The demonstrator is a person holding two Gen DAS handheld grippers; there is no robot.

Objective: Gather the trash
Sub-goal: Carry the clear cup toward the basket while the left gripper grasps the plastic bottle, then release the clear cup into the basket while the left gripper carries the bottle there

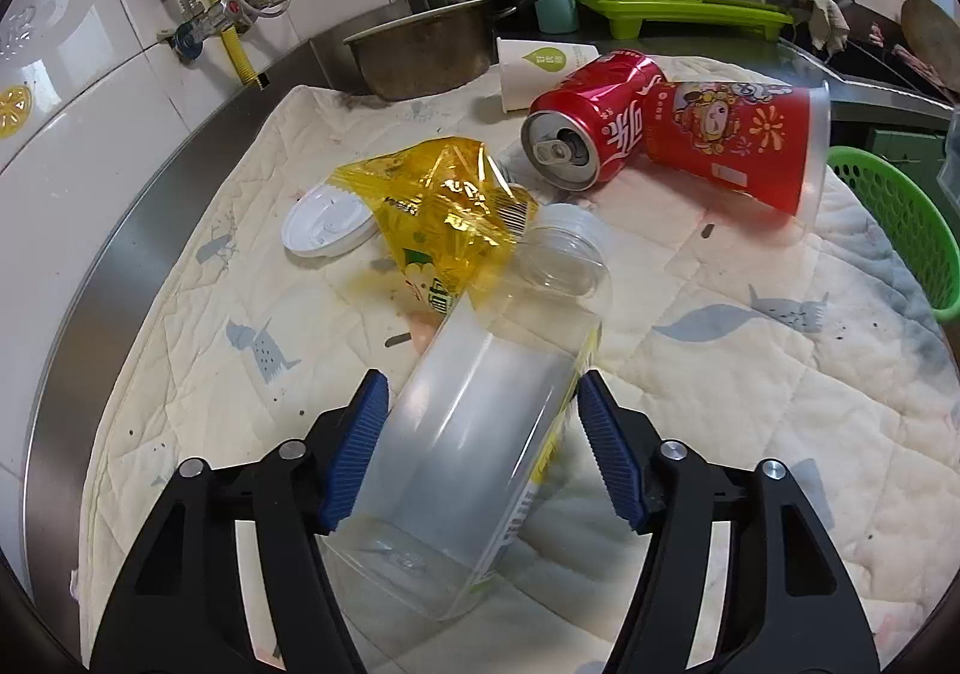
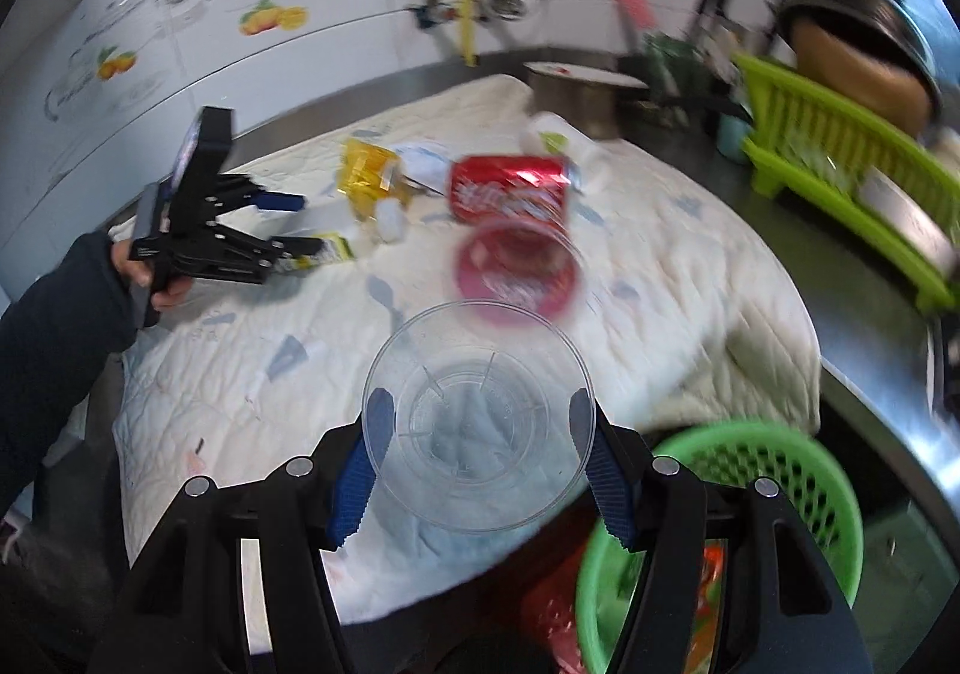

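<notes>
Trash lies scattered on the quilted cloth [image 1: 750, 374]: a clear bottle [image 1: 480, 422] is bracketed near its base by the left gripper [image 1: 483, 434], whose right pad looks just clear of it. A clear cup [image 2: 480, 422] is clamped in the right gripper [image 2: 480, 455] above the green basket [image 2: 774, 470] at the near right. The left pads should be closed squarely before lifting, since smooth plastic is judged likely to slip.

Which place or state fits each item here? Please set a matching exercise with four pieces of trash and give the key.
Things:
1. clear bottle
2. clear cup
3. red can
4. white lid

Places or states:
A. lying on its side on the quilt, opened top showing
B. between the left tool's fingers
C. flat on the quilt beside the yellow wrapper
D. between the right tool's fingers, near the green basket

Pairs: 1-B, 2-D, 3-A, 4-C
</notes>
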